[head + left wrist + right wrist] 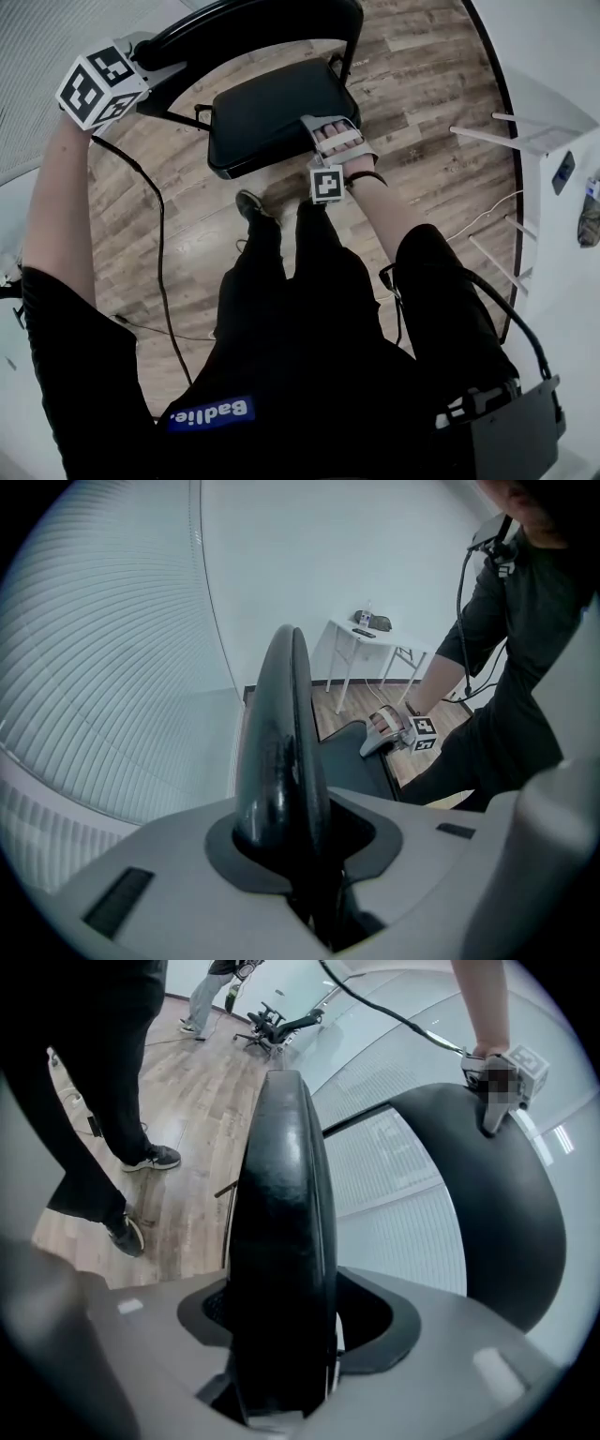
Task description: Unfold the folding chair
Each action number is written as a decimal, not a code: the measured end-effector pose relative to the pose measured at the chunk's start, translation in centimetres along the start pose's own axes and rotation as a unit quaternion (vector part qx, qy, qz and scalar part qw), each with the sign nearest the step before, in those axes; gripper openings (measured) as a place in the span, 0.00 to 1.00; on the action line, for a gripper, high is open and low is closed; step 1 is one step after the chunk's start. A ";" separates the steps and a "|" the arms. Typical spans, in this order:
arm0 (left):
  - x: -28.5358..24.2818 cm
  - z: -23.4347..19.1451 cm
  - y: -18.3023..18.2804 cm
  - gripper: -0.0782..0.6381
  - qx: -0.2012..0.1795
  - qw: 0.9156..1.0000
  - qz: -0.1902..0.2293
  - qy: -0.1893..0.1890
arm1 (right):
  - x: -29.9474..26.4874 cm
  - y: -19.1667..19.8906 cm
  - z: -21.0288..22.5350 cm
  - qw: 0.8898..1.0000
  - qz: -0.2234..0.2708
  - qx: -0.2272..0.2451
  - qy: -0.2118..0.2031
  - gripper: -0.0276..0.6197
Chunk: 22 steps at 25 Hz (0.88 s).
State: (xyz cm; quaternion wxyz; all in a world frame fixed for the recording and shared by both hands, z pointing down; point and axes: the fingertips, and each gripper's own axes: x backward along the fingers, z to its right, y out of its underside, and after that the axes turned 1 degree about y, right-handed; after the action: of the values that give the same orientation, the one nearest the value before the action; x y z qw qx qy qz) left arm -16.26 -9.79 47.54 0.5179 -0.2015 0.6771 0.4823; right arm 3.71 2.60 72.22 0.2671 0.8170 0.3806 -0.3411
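The black folding chair stands on the wood floor with its padded seat (262, 112) swung down and its curved backrest (253, 23) at the top of the head view. My left gripper (157, 58) is shut on the backrest's left end; in the left gripper view the backrest edge (281, 742) fills the jaws (302, 860). My right gripper (333, 133) lies on the seat's near right edge. The seat edge (281, 1222) stands between its jaws (281, 1354) with a thin pale gap on one side. The backrest (497, 1204) and left gripper (499, 1101) show beyond.
A black cable (159, 234) trails over the floor to the left of my legs. A white table (530, 141) stands at the right, with small things on it (366, 630). Another person's legs (103, 1147) and an office chair (277, 1021) are farther off. Blinds line the left wall.
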 end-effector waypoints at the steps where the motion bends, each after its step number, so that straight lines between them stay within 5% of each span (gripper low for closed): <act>1: -0.3 0.1 0.3 0.24 0.002 1.000 0.001 0.004 | 0.0 -0.1 -1.2 1.000 0.002 0.003 -0.001 0.42; 6: -1.5 -0.2 0.4 0.24 -0.002 1.000 0.009 0.016 | -0.2 1.4 -2.9 0.997 -0.029 0.046 0.060 0.37; 22: -5.7 -1.3 2.4 0.24 0.041 0.997 0.017 0.057 | -2.8 4.2 -12.5 0.995 -0.058 0.056 0.061 0.45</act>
State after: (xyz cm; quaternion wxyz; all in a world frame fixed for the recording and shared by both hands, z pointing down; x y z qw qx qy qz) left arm -16.59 -11.15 53.69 0.4786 -0.1956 0.7280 0.4502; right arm 10.24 7.69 82.92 0.1766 0.8266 0.4229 -0.3267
